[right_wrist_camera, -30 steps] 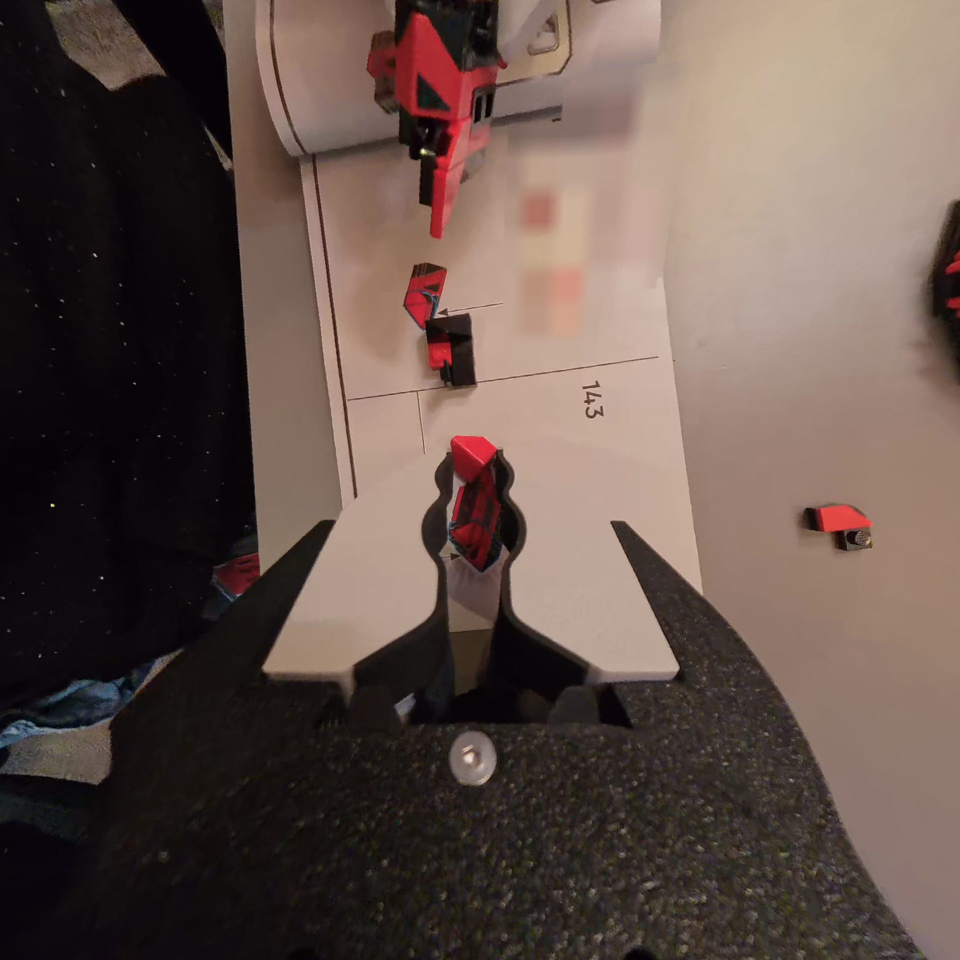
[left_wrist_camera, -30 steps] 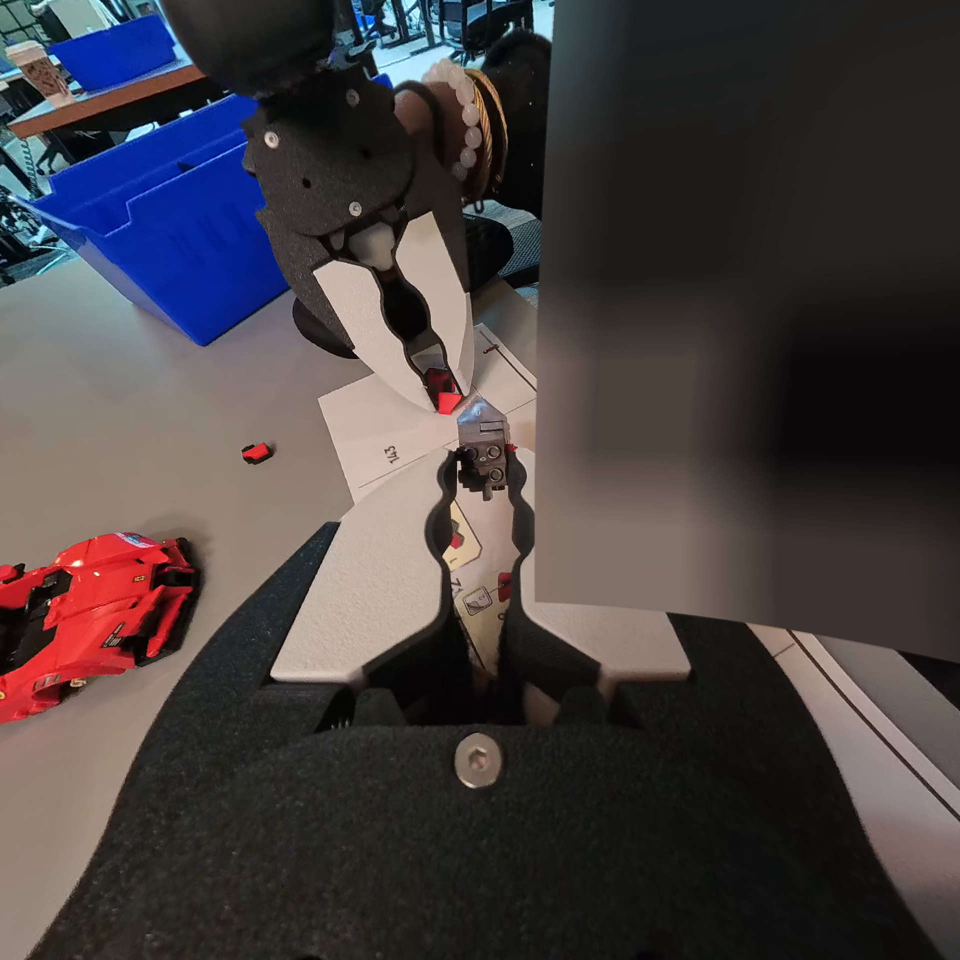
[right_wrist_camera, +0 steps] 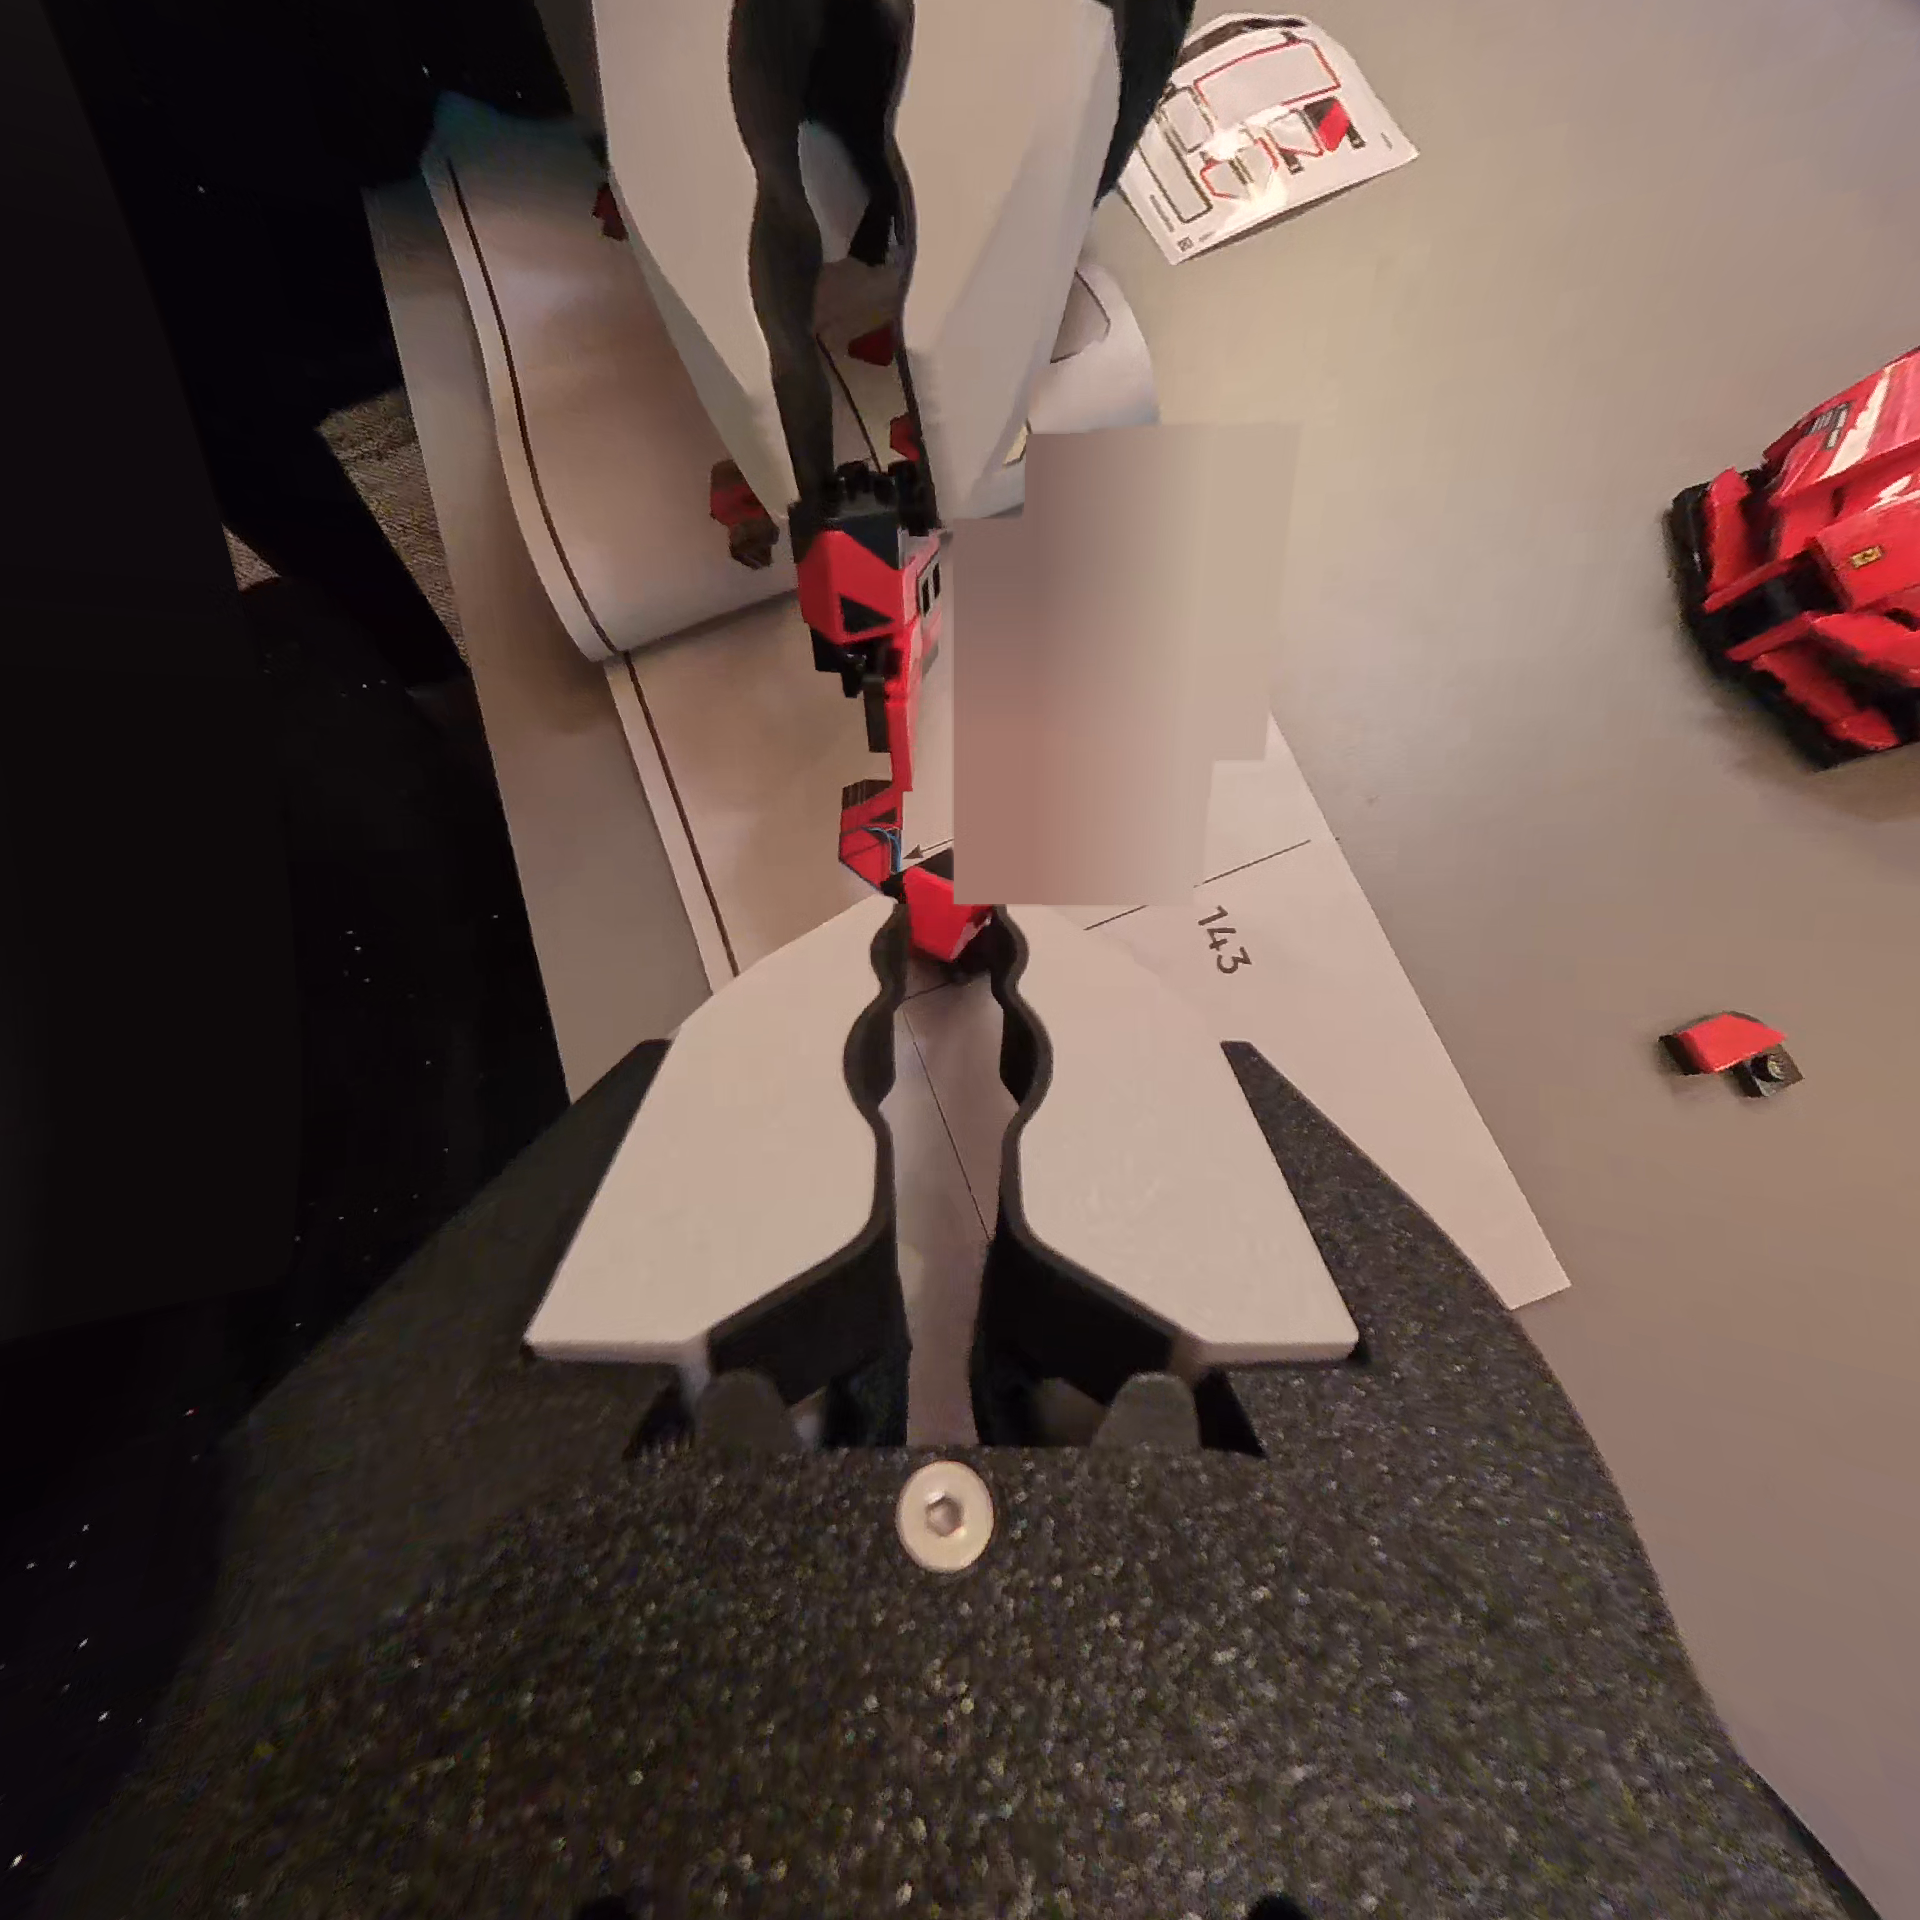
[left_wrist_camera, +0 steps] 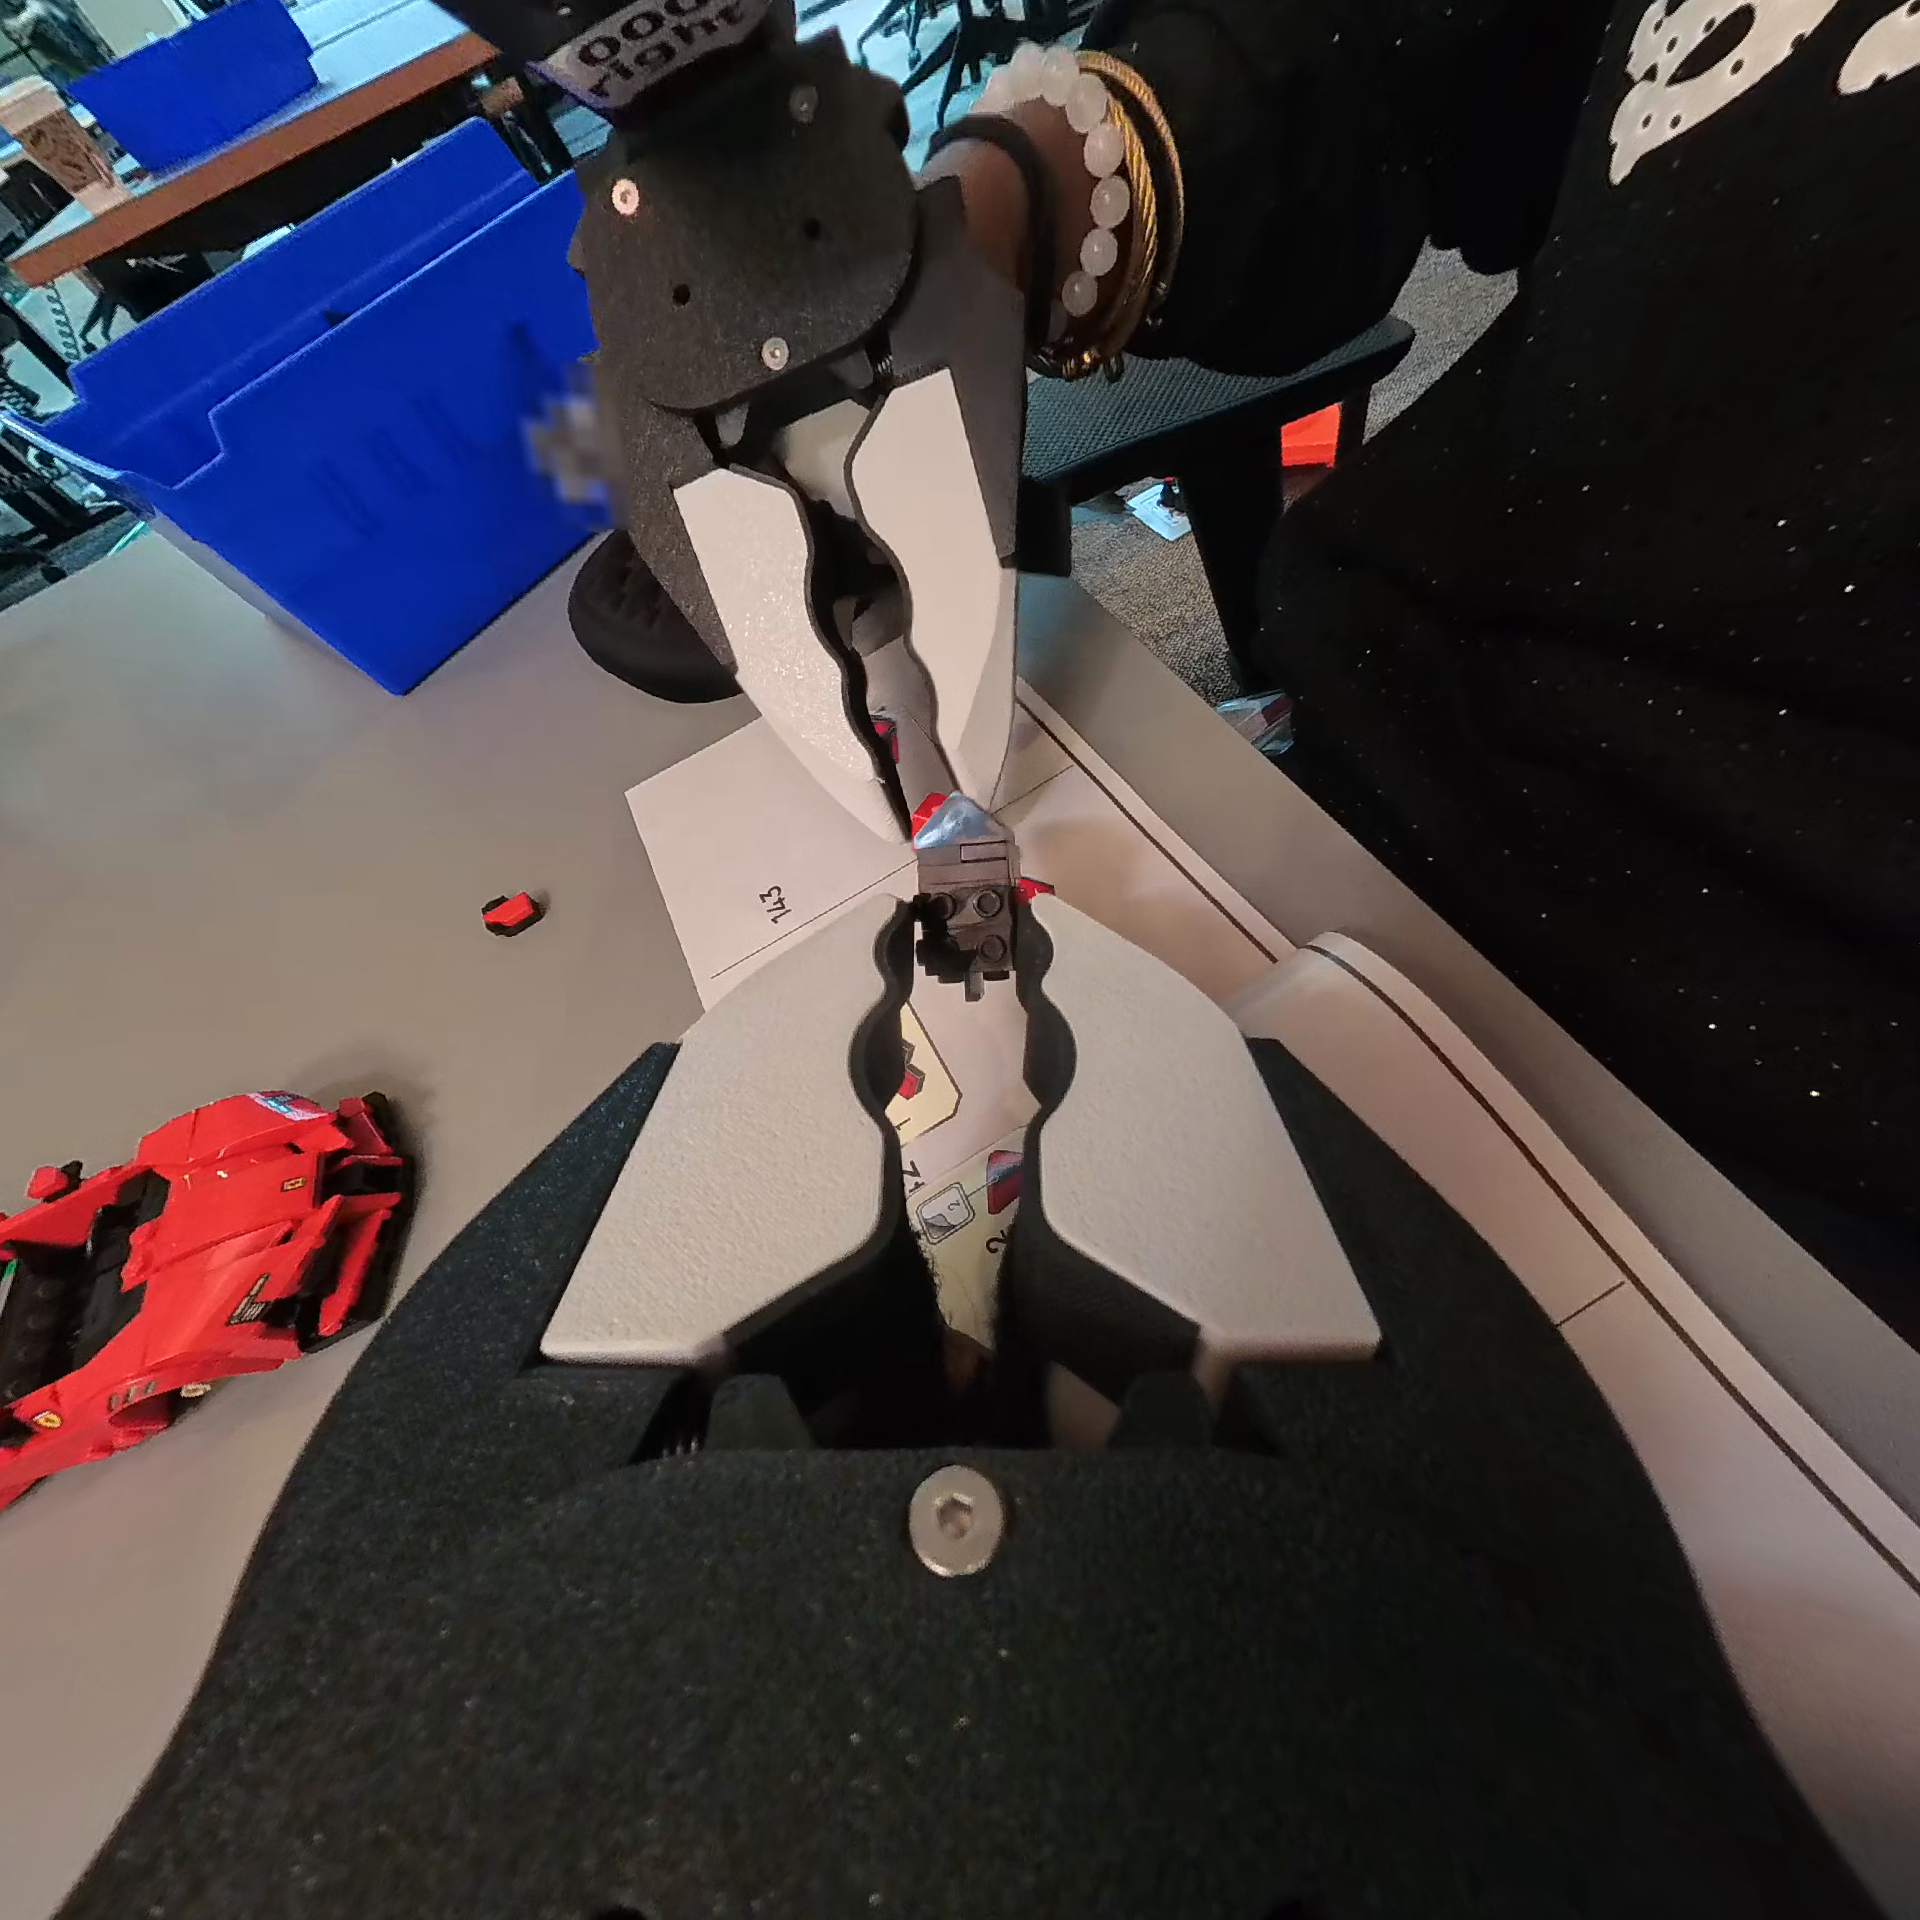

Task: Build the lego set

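My left gripper is shut on a small black, grey and red lego sub-assembly, held above the open instruction booklet. My right gripper faces it from the far side, shut on a small red slope piece at its tips. In the right wrist view the right gripper pinches the red piece, which points at the sub-assembly in the left gripper. The piece is at the sub-assembly's end; I cannot tell whether they touch.
A built red lego car lies on the grey table, also in the right wrist view. A loose red and black piece lies beside the booklet. A sticker sheet lies farther off. A blue bin stands behind. A person's wrist with bracelets is near. Across from one pair of fingers to the other is roughly 6 cm.
The two grippers have come closer together. The red piece's tip now sits at the end of the sub-assembly. Both stay shut on their parts.
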### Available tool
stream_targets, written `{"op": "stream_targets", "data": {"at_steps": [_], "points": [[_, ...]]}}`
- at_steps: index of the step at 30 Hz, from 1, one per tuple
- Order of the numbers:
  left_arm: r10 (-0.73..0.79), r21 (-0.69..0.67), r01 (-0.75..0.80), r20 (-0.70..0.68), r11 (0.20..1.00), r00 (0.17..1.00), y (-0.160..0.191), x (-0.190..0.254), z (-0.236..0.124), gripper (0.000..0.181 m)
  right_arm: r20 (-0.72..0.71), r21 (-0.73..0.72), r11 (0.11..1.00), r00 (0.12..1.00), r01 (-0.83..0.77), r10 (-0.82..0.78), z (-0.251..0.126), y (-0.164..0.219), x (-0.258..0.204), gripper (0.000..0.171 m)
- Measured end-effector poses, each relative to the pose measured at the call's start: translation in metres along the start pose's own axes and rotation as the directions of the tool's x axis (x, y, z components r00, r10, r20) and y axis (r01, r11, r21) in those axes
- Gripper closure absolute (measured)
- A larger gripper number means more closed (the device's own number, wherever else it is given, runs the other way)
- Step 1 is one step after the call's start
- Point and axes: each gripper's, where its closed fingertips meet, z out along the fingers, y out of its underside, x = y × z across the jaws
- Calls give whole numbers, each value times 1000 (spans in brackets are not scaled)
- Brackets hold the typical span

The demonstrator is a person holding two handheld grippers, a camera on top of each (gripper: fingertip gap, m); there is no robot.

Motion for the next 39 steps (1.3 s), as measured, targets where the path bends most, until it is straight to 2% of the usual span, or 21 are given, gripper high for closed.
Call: {"op": "stream_targets", "data": {"at_steps": [4,10,15,20,25,34,39], "points": [[-3,-2,3,1,1000,1000,1,0,0,163,49,-25,1000,999,8,-7,-4,2,-3,141],[-3,-7,3,-1,1000,1000,1,0,0,163,125,-81,990,987,113,-103,-20,-4,3,149],[-5,-4,5,5,1000,1000,1,-1,-2,163,248,-81,992,966,94,-71,-15,-16,11,167],[-5,-15,5,-3,1000,1000,3,0,-1,163,346,-215,975,938,51,27,3,-4,11,152],[-9,-15,9,-6,1000,1000,4,0,0,163,366,-304,952,927,32,86,9,4,9,154],[-9,-25,9,-7,1000,1000,5,1,1,163,365,-258,966,928,28,71,6,1,11,158],[-9,-32,8,-6,999,1000,6,1,1,163,339,-150,984,940,102,-45,-2,-7,2,158]]}}
